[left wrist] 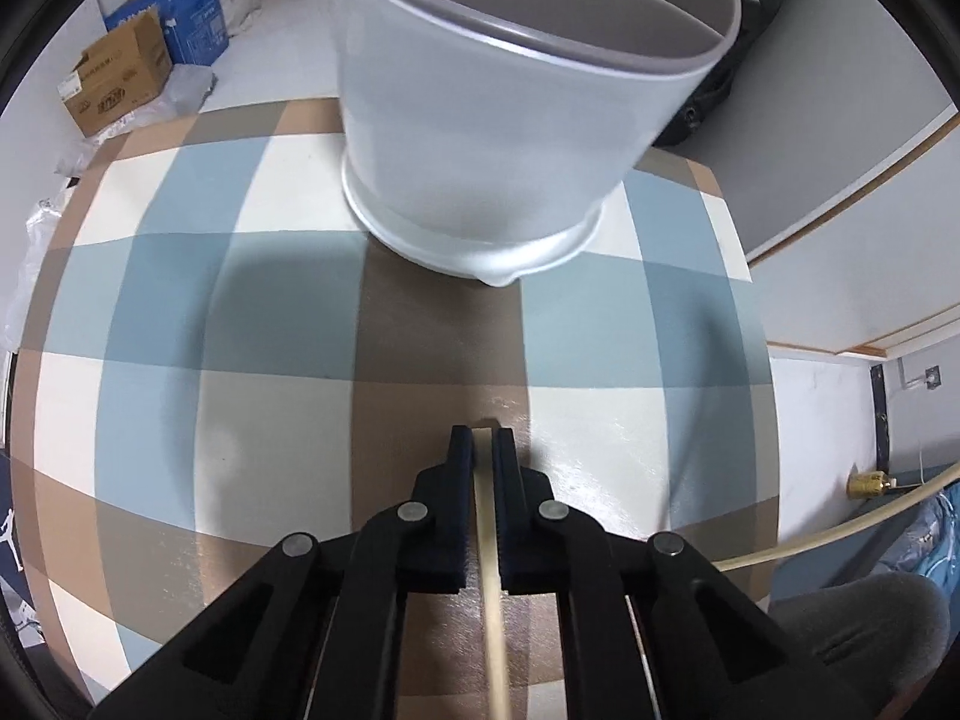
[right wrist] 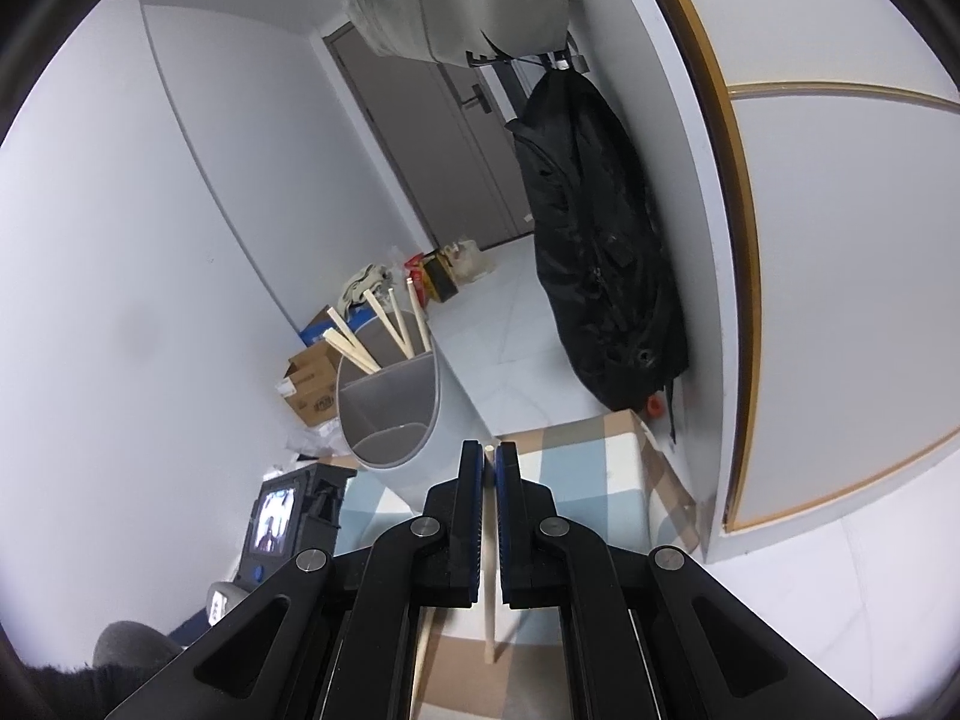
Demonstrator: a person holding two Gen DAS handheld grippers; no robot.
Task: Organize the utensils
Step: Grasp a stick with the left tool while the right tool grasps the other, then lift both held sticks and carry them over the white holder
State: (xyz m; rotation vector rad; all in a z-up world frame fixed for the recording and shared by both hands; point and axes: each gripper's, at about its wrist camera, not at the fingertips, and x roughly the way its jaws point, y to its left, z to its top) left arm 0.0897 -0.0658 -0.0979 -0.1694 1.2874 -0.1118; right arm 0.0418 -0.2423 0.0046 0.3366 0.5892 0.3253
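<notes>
Item: pale wooden chopstick (left wrist: 487, 516), lying clamped between the fingers (left wrist: 459, 480) of the left gripper (left wrist: 483, 441), tip just peeking past the fingertips toward 12 o'clock, shaft running back toward 6 o'clock and out of frame. Second item: another chopstick (right wrist: 490, 546), being pinched by the right gripper (right wrist: 489, 456), fingers (right wrist: 471, 492) closed narrowly on it, lower end hanging down at 6 o'clock above the checked tabletop (right wrist: 600, 468). Handling, judged: very light, stiff, slim and smooth, so likely pivoting or sliding in a loose pinch; unlikely to be breaking under ordinary clamp force; best being held near mid-shaft or slightly toward the thicker end, keeping the free length short enough for steering into an opening. Destination: white divided utensil holder (left wrist: 492, 138), standing on the tabletop (left wrist: 270, 396) at 12 o'clock in the left wrist view, close ahead of the held stick, near compartment showing nothing inside. Same utensil holder (right wrist: 396, 414) appearing at 11 o'clock in the right wrist view, far compartment already carrying several chopsticks (right wrist: 384, 330) leaning at mixed angles, near compartment showing none. Handling of holder, judged: thin plastic, light, probably tipping or skidding if struck on the rim by a stick; approaching from above rather than sideways advised. Surroundings: cardboard box (left wrist: 114, 84) on the floor at 10 o'clock in the left wrist view, black bag (right wrist: 600, 264) hanging on the wall at 1 o'clock in the right wrist view.
</notes>
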